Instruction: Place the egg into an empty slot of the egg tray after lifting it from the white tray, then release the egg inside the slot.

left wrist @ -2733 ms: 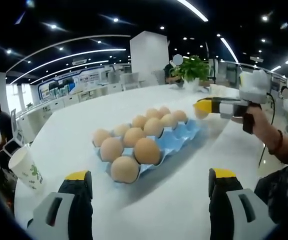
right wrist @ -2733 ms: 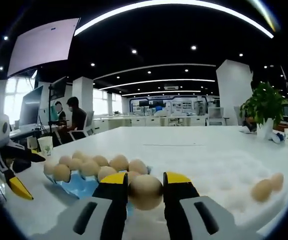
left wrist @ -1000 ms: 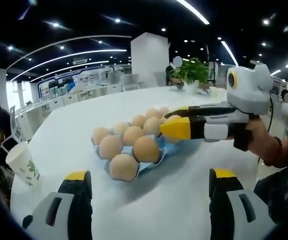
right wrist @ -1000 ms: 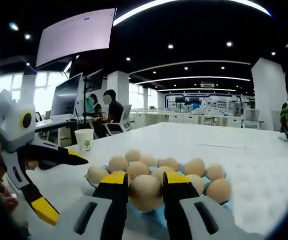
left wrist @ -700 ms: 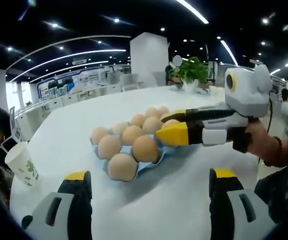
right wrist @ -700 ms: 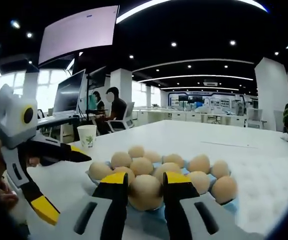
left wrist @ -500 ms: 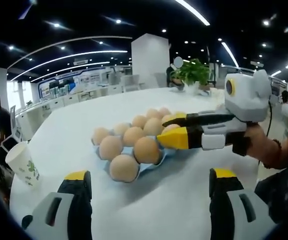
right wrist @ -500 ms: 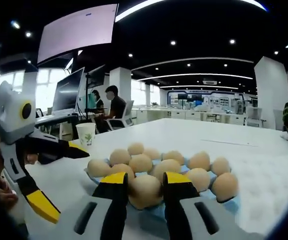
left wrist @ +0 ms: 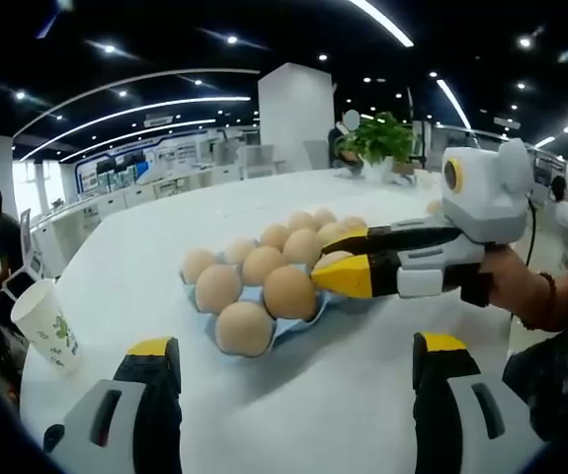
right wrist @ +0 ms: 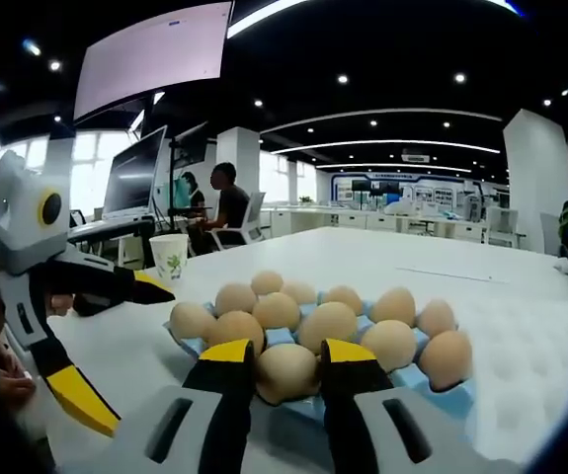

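The blue egg tray (left wrist: 285, 330) lies on the white table, holding several brown eggs (left wrist: 289, 292). My right gripper (left wrist: 331, 265) reaches in from the right in the left gripper view, shut on a brown egg (left wrist: 335, 260) at the tray's right edge. In the right gripper view that egg (right wrist: 285, 373) sits low between my yellow-tipped fingers (right wrist: 226, 354), at the near edge of the tray (right wrist: 432, 393). I cannot tell whether it rests in a slot. My left gripper (left wrist: 293, 395) stands open over bare table short of the tray, also seen as the left gripper (right wrist: 116, 296) at the left.
A paper cup (left wrist: 46, 326) stands left of the tray, the same cup (right wrist: 170, 259) far behind it in the right gripper view. A potted plant (left wrist: 382, 138) is at the table's far end. A person (right wrist: 229, 207) sits by monitors beyond the table (right wrist: 521, 326).
My right gripper has carried the egg over to the egg tray and sunk lower at its edge. The left gripper has held still and open.
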A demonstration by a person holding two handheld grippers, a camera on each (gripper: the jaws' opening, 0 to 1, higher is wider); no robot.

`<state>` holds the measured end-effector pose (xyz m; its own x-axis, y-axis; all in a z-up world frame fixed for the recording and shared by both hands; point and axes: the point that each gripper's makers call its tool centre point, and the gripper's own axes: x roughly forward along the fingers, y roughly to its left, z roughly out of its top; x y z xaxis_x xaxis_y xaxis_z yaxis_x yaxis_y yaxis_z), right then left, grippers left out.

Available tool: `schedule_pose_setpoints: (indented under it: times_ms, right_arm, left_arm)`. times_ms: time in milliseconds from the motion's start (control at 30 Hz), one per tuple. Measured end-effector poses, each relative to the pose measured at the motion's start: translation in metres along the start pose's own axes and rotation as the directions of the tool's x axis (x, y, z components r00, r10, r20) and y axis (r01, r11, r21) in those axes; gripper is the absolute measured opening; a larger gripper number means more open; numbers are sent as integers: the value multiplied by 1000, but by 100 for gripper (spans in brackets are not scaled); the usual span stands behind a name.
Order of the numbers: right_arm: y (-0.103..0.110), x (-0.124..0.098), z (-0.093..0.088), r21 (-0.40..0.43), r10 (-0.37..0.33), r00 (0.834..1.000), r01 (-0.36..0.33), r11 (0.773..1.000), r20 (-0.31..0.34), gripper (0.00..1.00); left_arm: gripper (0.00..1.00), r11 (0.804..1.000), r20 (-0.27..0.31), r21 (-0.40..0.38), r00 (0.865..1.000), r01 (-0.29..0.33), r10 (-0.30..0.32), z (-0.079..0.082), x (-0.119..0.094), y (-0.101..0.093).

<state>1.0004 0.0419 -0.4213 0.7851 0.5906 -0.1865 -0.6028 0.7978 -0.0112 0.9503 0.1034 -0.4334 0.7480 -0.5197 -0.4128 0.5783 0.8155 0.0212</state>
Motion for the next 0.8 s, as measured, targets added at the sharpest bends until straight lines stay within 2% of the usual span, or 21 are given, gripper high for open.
schedule_pose_setpoints:
  times_ms: [133, 200, 267, 333, 533, 667, 800]
  right_arm:
    - [2, 0, 0, -11, 7, 1000, -7, 1000, 0, 32]
    - [0, -2, 0, -7, 7, 1000, -7, 1000, -1, 37]
    - [-1, -4, 4, 21, 7, 1000, -7, 1000, 17, 49]
    - [-2, -6, 8, 26, 7, 1000, -8, 1000, 22, 56]
    - [-4, -11, 16, 25, 6, 999, -7, 1000, 42, 66]
    - [-4, -13, 17, 22, 11, 999, -12, 1000, 45, 78]
    - [-6, -15, 15, 22, 10, 1000, -11, 1000, 30, 82]
  left_arm:
    - [100, 1000, 3, -3, 1000, -2, 2, 1, -1, 0]
    - [100, 1000, 6, -4, 1000, -3, 3, 1, -2, 0]
    - [100, 1000, 6, -4, 1000, -4, 4, 1, -2, 0]
    - [100, 1000, 5, -2, 1000, -6, 6, 1, -3, 0]
    - [100, 1000, 11, -10, 1000, -6, 6, 2, -4, 0]
    - [100, 1000, 9, -10, 1000, -11, 11, 2, -5, 1]
    - [100, 1000, 8, -11, 1000, -10, 10, 2, -6, 0]
